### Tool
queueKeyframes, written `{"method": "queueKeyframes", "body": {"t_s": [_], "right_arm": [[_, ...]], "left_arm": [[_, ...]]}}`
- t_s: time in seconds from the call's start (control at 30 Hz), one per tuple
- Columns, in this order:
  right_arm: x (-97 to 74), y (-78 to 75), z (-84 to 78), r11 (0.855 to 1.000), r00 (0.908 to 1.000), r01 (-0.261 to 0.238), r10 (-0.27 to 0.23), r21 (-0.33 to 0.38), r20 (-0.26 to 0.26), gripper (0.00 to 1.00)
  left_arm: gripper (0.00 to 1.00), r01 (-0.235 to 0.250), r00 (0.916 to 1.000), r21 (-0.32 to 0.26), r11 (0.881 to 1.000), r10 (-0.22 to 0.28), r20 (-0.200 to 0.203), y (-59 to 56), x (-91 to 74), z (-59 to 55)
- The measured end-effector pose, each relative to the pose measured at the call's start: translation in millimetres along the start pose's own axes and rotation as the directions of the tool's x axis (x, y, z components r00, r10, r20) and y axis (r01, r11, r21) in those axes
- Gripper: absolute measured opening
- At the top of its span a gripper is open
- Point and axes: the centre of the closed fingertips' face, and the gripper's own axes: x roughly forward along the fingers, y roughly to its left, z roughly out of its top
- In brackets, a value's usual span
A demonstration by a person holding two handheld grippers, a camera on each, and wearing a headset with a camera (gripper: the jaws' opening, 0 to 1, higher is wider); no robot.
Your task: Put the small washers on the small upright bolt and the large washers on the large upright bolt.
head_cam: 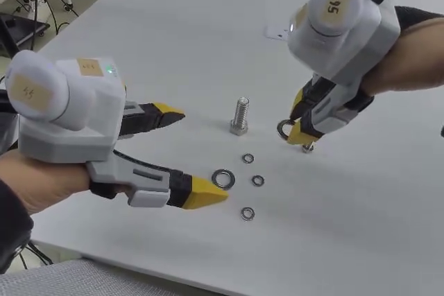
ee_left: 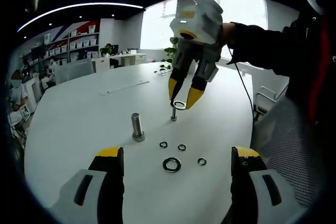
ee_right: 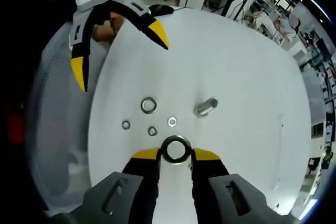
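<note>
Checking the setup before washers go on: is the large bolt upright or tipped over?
Upright. The large bolt stands on its hex head, threaded end up.

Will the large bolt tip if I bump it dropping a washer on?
Likely tippy: the large bolt stands free on its head, taller than its base. Looks steel, so a light brush may just slide it on the smooth table.
</note>
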Motion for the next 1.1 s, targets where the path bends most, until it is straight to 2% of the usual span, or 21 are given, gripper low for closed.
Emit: {"method": "queueKeyframes", "body": {"t_s": [0.4, 1.1], "right_arm": [[-4.5, -15.6, 21.8, 0.999, 0.9996, 0.023, -0.022, -0.035, 0.018, 0.24], [3.8, -44.1, 46.9, 0.996, 0.9993, 0.033, -0.031, -0.078, 0.020, 0.24]], "left_arm": [[0.84, -0.042, 0.9987, -0.014, 0.999, 0.042, 0.028, 9.9, -5.3, 5.1], [0.84, -0.088, 0.9951, -0.045, 0.995, 0.090, 0.040, 23.9, -13.3, 1.0]]}}
